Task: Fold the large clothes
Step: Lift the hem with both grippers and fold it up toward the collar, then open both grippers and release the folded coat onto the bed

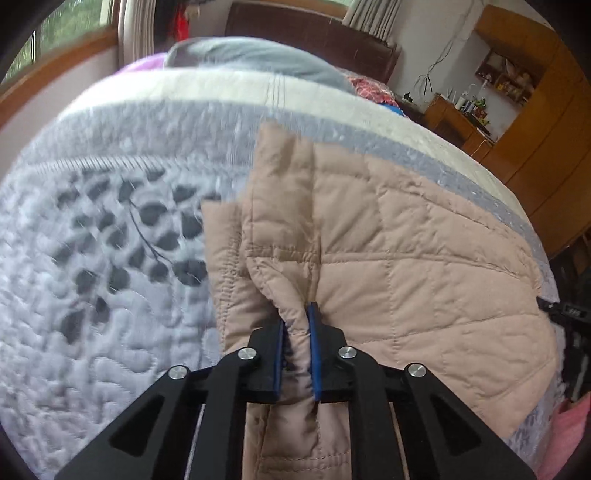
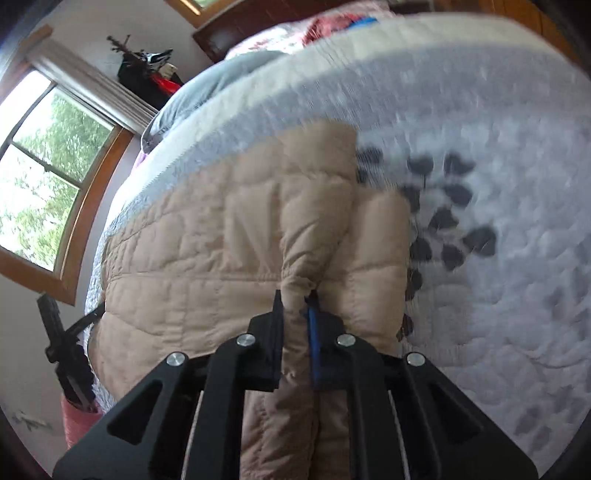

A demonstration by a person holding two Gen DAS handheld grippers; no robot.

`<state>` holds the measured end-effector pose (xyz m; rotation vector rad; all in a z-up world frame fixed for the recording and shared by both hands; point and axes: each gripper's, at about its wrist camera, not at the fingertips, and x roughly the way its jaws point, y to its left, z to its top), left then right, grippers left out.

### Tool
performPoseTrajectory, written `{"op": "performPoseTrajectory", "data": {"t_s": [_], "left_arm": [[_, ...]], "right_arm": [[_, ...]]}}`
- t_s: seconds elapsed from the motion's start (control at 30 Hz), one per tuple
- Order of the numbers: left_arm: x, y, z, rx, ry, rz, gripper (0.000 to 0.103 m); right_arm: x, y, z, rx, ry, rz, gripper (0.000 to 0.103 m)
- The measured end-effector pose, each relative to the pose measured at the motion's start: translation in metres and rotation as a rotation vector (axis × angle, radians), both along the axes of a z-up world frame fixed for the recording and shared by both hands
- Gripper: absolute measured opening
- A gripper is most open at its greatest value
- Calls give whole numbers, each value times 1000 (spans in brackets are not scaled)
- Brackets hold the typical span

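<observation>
A beige quilted padded jacket (image 1: 406, 266) lies spread on a bed, also seen in the right wrist view as the jacket (image 2: 207, 251). My left gripper (image 1: 297, 317) is shut on a bunched fold at the jacket's left side, fabric squeezed between the blue pads. My right gripper (image 2: 295, 301) is shut on a pinched fold at the jacket's right side, cloth filling the narrow gap between its jaws. In the left wrist view the other gripper (image 1: 569, 321) shows at the jacket's far right edge; in the right wrist view the other gripper (image 2: 62, 343) shows at the lower left.
The bed is covered by a pale grey quilted bedspread (image 1: 103, 229) with dark leaf prints. Grey pillows (image 1: 251, 59) and a dark headboard (image 1: 314, 33) lie beyond. A window (image 2: 40, 166) is to one side, wooden cabinets (image 1: 535, 122) to the other.
</observation>
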<state>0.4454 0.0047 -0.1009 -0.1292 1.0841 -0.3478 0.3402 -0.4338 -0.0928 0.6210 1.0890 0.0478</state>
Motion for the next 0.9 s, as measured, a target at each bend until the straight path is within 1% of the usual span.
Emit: {"op": "performPoseTrajectory", "data": {"t_s": [0.07,0.13,0.17,0.23,0.27,0.33,0.4,0.43,0.53,0.6,0.63,0.67,0.73,0.8,0.9], "left_arm": [[3,1,-4,-5,6,1,13],[3,0,-1,7,12,-2,15],[3,2,3,10,18,6,17],[-1,12,16,-8,27,37,21],[-2,18,21,-15,18,53,22],[-11,29,39,4,-32,101,24],[-26,30,61,44,-110,127,24],[-36,24,73,58,-140,115,24],[-59,-3,90,37,-159,43,24],[-80,-37,99,40,-173,-37,25],[-87,-46,100,44,-179,-55,25],[-95,-64,100,57,-184,-84,25],[-107,-95,92,81,-182,-135,25],[-113,-114,81,103,-170,-165,25],[-109,-129,56,117,-118,-169,25]], "right_arm": [[0,0,-6,14,-2,-5,12],[-3,-1,-3,8,0,-15,14],[-4,-2,0,3,1,-20,21],[-15,-4,16,-41,-14,-49,29],[-23,-4,25,-69,-27,-62,31],[-39,-6,45,-121,-54,-99,33],[-55,-3,64,-145,-91,-108,33],[-63,2,74,-148,-104,-100,33],[-73,26,91,-135,-114,-59,32],[-70,48,99,-117,-126,-14,31],[-69,63,101,-122,-131,13,31],[-68,78,102,-133,-135,35,31],[-66,107,98,-162,-129,81,31],[-59,127,91,-177,-119,105,30],[-53,150,73,-187,-93,135,30]]}}
